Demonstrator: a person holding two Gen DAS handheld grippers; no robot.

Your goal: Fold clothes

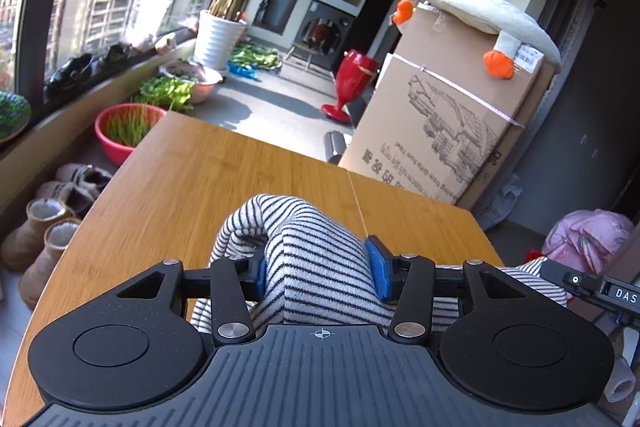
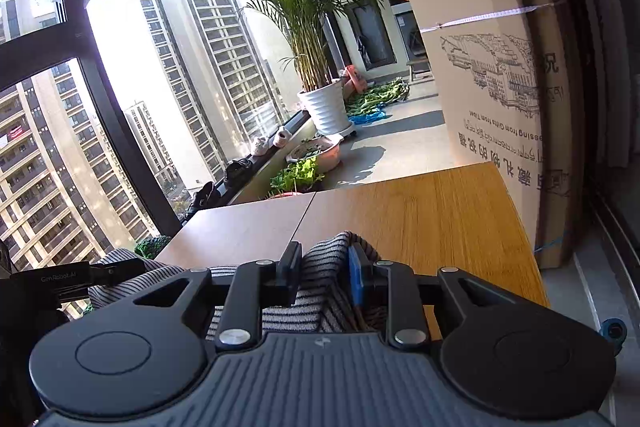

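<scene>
Broad wooden surface, mostly bare ahead of both tongs, far edge and right-hand corner in plain sight, a seam running down the middle. Plenty of open room forward for laying cloth flat. Beyond the far edge, a tall cardboard box standing close, with a stuffed goose draped on top; to the left, below the rim, boots and a pink basin on the floor. Striped garment bunched in a hump at the near side of the surface, not yet flat, no neat fold visible; folding judged early or mid-way, most of it left. Left tongs at middling width, blue pads pressing a thick ridge of the striped cloth. Right tongs narrower, pinching another gathered edge of the same garment.
</scene>
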